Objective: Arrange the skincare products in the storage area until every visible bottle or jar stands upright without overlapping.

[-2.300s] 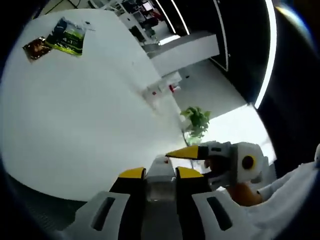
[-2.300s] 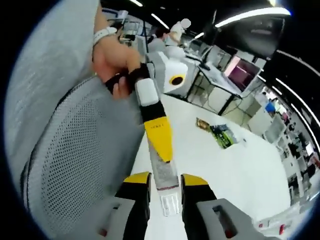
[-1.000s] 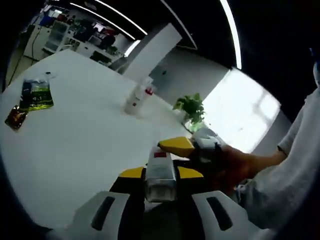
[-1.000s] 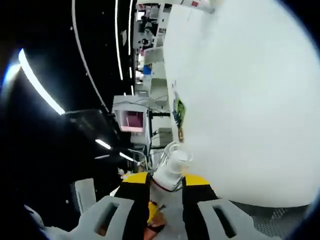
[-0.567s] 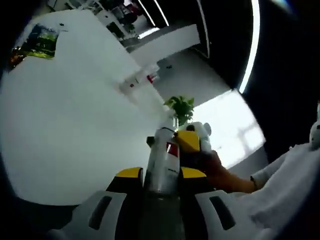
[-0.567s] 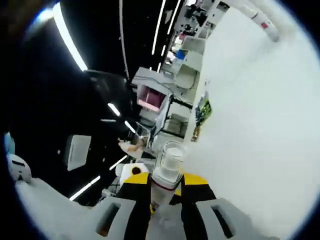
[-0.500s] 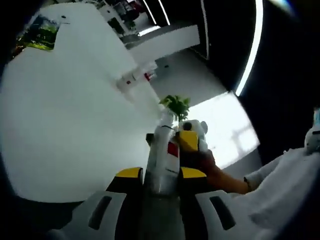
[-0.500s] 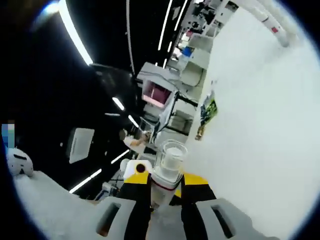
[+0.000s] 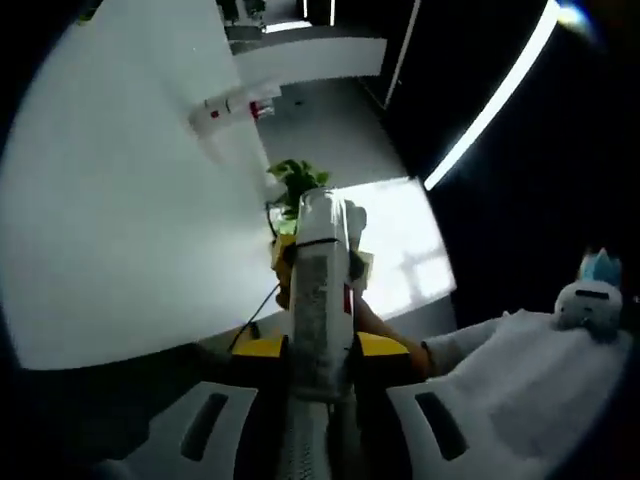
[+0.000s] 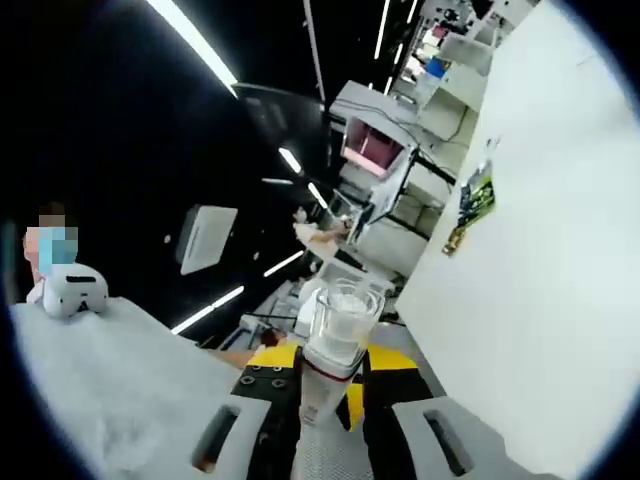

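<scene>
My left gripper is shut on a white bottle with a small red label, which rises lengthwise between the yellow-tipped jaws. Close behind that bottle are the other gripper's yellow jaw tips and a hand; I cannot tell whether they touch it. In the right gripper view, my right gripper is shut on a white bottle with a clear cap, cap pointing away from the camera. Both are held in the air, off the white table. Two more white bottles lie far off on it.
The table edge runs up the right of the right gripper view, with snack packets on it. A potted plant stands past the table. A person's pale sleeve and clothing are close by.
Both views have rolled and tilted with the hands. The white bottle now stands longer and straighter between the left jaws. Both grippers have stayed shut on what they hold.
</scene>
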A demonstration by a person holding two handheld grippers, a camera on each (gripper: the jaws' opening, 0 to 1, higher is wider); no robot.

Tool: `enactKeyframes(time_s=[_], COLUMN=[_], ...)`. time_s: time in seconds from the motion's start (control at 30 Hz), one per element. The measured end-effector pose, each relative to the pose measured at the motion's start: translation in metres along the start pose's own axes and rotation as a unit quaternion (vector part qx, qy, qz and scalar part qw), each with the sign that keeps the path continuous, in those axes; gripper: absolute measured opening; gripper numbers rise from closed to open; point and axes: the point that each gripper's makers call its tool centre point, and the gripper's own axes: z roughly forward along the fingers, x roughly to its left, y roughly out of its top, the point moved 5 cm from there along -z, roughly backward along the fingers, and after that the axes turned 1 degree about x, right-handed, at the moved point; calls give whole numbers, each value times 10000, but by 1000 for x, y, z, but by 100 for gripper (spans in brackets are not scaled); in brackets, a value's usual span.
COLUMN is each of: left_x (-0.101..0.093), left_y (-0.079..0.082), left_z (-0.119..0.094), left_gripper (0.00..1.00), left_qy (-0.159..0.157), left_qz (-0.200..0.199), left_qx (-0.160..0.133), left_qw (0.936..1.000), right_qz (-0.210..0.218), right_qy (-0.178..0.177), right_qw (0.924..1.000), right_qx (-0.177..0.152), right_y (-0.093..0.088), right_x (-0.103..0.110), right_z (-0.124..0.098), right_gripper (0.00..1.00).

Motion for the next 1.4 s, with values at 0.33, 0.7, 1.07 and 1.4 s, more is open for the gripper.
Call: enactKeyframes(time_s=[0.33,0.7,1.07,1.4], left_x=[11,29,36,42], left_y=[19,21,21,15], left_z=[-13,-21,-24,-22], left_gripper=[19,19,19,19], left_qy=[935,2408,3263,3087], left_qz=[994,2060,3016,2622], left_qx=[-594,-378,-14,173], left_qw=[9889,9477,8959,9141], right_qz=[355,1023,1212,551], right_qy=[-677,-1551,-1878,-2047], right_qw=[9958,9760,9668,9742], right_qx=[-508,-1134,-1236,-775], right_y=[8,0,-8,-12], right_x=[-12,-34,-41,-34], right_z=[8,24,30,32], right_gripper=[15,18,19,17])
